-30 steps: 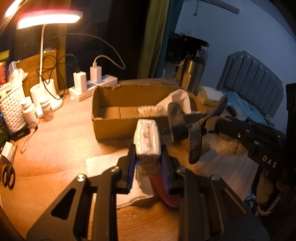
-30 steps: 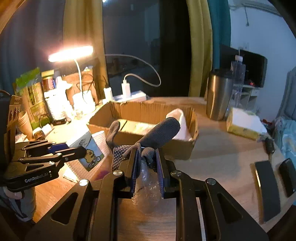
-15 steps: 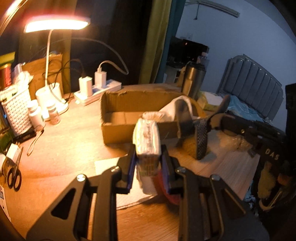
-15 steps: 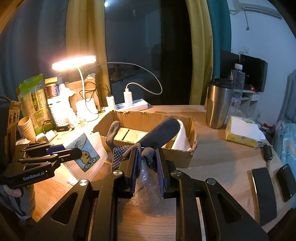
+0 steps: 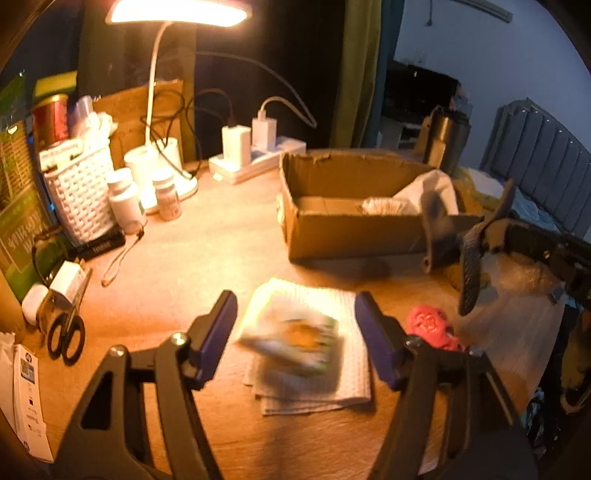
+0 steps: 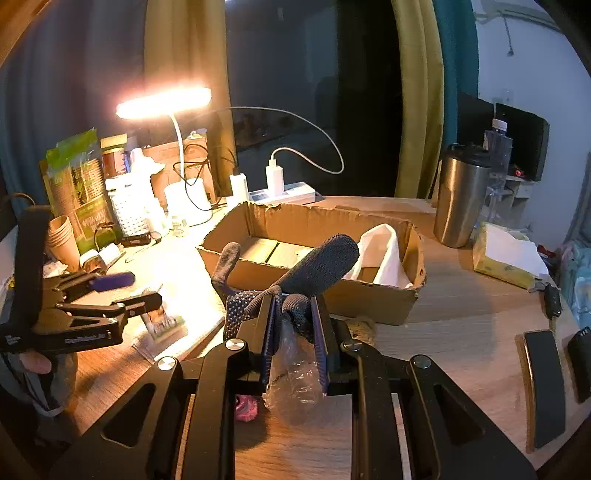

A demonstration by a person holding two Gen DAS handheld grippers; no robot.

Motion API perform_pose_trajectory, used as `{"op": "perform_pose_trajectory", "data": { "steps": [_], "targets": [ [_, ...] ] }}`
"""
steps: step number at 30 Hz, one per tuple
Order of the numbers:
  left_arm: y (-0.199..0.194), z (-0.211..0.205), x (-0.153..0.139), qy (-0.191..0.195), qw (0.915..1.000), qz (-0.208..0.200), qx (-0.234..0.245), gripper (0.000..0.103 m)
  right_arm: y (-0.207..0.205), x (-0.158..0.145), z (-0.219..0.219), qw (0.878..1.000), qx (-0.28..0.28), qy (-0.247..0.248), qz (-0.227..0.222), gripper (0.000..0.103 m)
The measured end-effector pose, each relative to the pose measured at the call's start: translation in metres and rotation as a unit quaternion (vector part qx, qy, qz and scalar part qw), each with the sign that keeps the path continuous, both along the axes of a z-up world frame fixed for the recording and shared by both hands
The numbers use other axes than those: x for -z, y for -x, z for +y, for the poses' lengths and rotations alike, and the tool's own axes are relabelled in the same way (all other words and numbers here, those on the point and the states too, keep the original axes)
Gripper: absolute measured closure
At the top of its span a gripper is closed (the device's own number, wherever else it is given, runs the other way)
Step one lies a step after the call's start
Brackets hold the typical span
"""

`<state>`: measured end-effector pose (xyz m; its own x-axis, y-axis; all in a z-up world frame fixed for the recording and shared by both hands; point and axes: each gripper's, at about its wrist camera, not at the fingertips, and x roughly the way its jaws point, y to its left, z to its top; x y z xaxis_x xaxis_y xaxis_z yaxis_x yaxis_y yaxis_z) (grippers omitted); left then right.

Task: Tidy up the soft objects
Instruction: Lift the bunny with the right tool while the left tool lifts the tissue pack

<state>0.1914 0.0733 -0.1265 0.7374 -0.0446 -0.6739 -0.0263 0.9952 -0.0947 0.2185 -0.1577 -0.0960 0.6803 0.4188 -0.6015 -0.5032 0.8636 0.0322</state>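
My left gripper [image 5: 295, 328] is open and empty; a tissue pack [image 5: 291, 341], blurred, lies or drops between its jaws onto a folded white cloth [image 5: 325, 384]. My right gripper [image 6: 293, 317] is shut on a grey dotted work glove [image 6: 314, 267] with a bit of clear plastic [image 6: 291, 380], held in front of the cardboard box [image 6: 369, 299]. The box holds a white cloth [image 6: 384, 254]. The glove [image 5: 469, 266] and right gripper also show in the left wrist view. A pink soft object [image 5: 430, 326] lies on the table by the right jaw.
A lit desk lamp [image 5: 173, 14], power strip [image 5: 255, 158], white basket [image 5: 79, 192], bottles [image 5: 125, 203] and scissors [image 5: 64, 332] stand left. A steel tumbler [image 6: 461, 203], tissue box [image 6: 506, 256] and two dark phones [image 6: 543, 384] are right.
My left gripper opened and let go of the tissue pack, which dropped onto the white cloth. My right gripper still holds the glove, slightly nearer the box.
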Motion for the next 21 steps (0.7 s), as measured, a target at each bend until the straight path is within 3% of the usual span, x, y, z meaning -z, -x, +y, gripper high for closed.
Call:
{"op": "perform_pose_trajectory", "data": {
  "steps": [4, 9, 21],
  "targets": [
    [-0.003, -0.004, 0.003, -0.02, 0.9997, 0.0, 0.014, 0.035, -0.002, 0.002, 0.002, 1.0, 0.0, 0.002, 0.003, 0.082],
    [-0.015, -0.001, 0.023, -0.037, 0.9983, 0.04, 0.019, 0.034, -0.004, 0.004, 0.002, 1.0, 0.001, 0.004, 0.006, 0.082],
    [-0.02, 0.015, 0.038, -0.047, 0.9971, 0.059, 0.006, 0.027, -0.006, 0.003, 0.004, 1.0, 0.004, 0.004, 0.007, 0.082]
  ]
}}
